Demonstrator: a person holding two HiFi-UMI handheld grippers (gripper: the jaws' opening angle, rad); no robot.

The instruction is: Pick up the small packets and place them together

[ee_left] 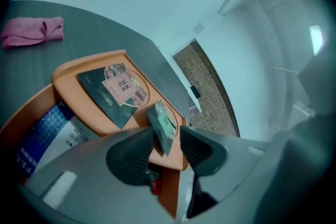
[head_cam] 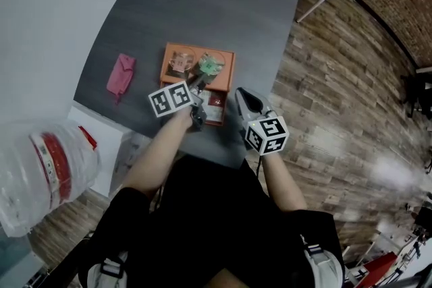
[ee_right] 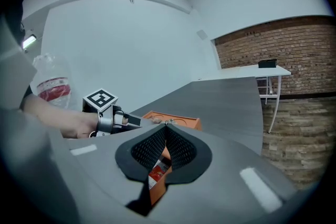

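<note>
An orange tray [head_cam: 166, 68] sits near the front edge of the dark grey table [head_cam: 202, 3]. It holds a dark packet with a pink label [ee_left: 118, 89], a blue and white packet [ee_left: 47, 136] and a red and white packet [head_cam: 216, 104]. My left gripper [ee_left: 167, 140] hovers over the tray's near rim. Its jaws stand apart, with a small green packet [ee_left: 163, 122] tilted loosely between them, resting on the tray [ee_left: 68, 73]. My right gripper [ee_right: 166, 126] is just right of the tray [ee_right: 176, 120], shut with nothing in it.
A pink cloth [head_cam: 120, 74] lies on the table left of the tray. A clear plastic jug with a red label [head_cam: 47, 168] stands on a white surface at the lower left. The table's edge and a wooden floor [head_cam: 337, 77] lie to the right.
</note>
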